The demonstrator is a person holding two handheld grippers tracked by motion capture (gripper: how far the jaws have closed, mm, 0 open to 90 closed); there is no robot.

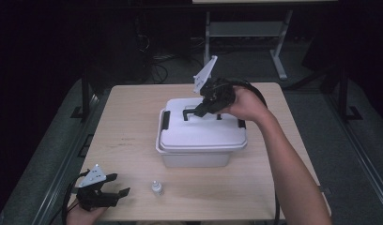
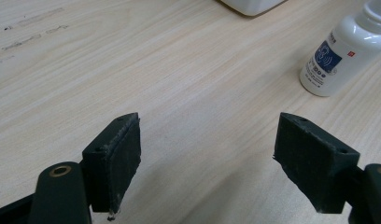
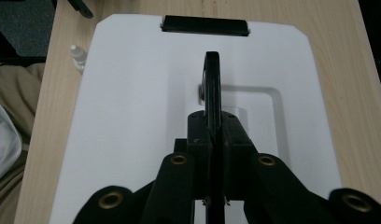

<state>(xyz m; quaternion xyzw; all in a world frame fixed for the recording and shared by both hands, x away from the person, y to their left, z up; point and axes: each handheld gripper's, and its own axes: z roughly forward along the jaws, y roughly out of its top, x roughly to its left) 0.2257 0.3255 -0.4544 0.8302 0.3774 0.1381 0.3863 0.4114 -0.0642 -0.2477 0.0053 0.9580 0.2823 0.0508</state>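
Nearest the person, the left gripper [image 1: 115, 191] rests low at the table's [image 1: 133, 140] front left corner, its jaws standing wide apart with nothing between them – in the left gripper view bare wood lies between the pads. Just beside it, toward the middle, stands a small white bottle [image 1: 157, 188] with a blue label, untouched.

Farther out, at the table's centre, sits the white lidded storage box [image 1: 201, 136]. The right gripper [image 1: 199, 110] reaches over it from the right, clamped on the box's black carry handle [image 3: 212, 84], which stands raised off the lid [image 3: 132, 107]. In the right gripper view the handle runs straight ahead along the jaws' own line, edge-on between the pads, toward the black latch [image 3: 205, 24] at the far end of the lid.

So the handle's long axis lies across the table, left to right, in line with the right gripper – any lift, I judge, goes straight up from here, the right hand being the only one near the box
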